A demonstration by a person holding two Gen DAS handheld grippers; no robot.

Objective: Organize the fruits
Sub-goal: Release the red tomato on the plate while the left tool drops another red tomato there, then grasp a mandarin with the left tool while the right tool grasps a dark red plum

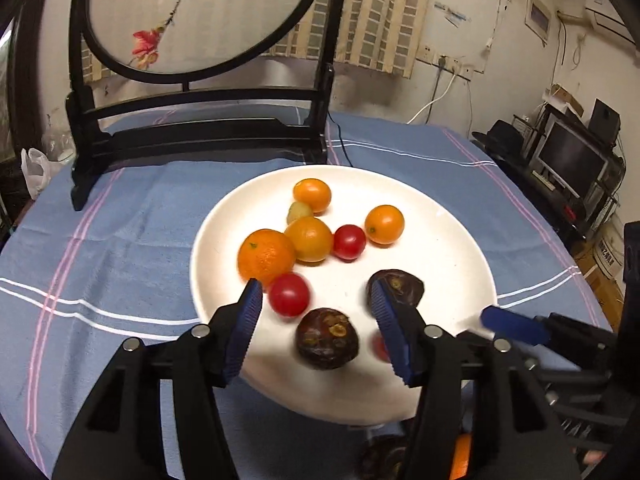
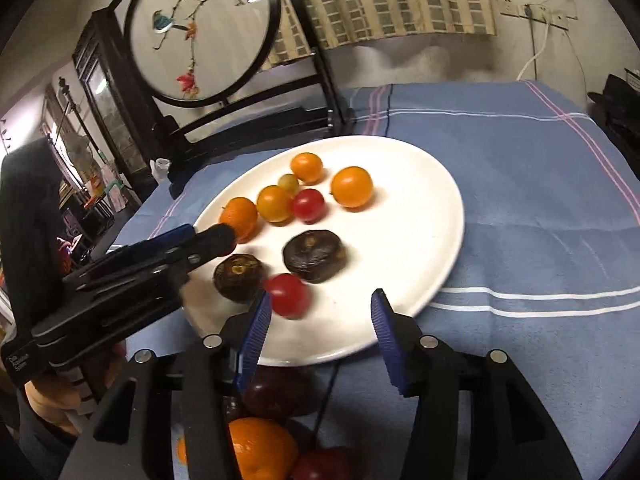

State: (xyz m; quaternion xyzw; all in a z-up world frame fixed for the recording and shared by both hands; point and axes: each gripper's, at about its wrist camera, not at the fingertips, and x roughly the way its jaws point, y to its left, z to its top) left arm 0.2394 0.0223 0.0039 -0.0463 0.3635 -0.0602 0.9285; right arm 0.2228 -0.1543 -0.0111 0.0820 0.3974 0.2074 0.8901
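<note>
A white plate on the blue cloth holds a mandarin, several small orange tomatoes, red cherry tomatoes and two dark brown fruits. My left gripper is open and empty above the plate's near edge; a blurred red tomato lies just past its left finger. My right gripper is open and empty over the plate; a blurred red tomato lies beside its left finger. The left gripper also shows in the right wrist view. More fruit lies below the right gripper.
A black wooden stand with a round painted screen stands at the back of the table. The blue striped cloth covers the table around the plate. A white plastic bag sits at the far left edge. A monitor and shelves stand to the right.
</note>
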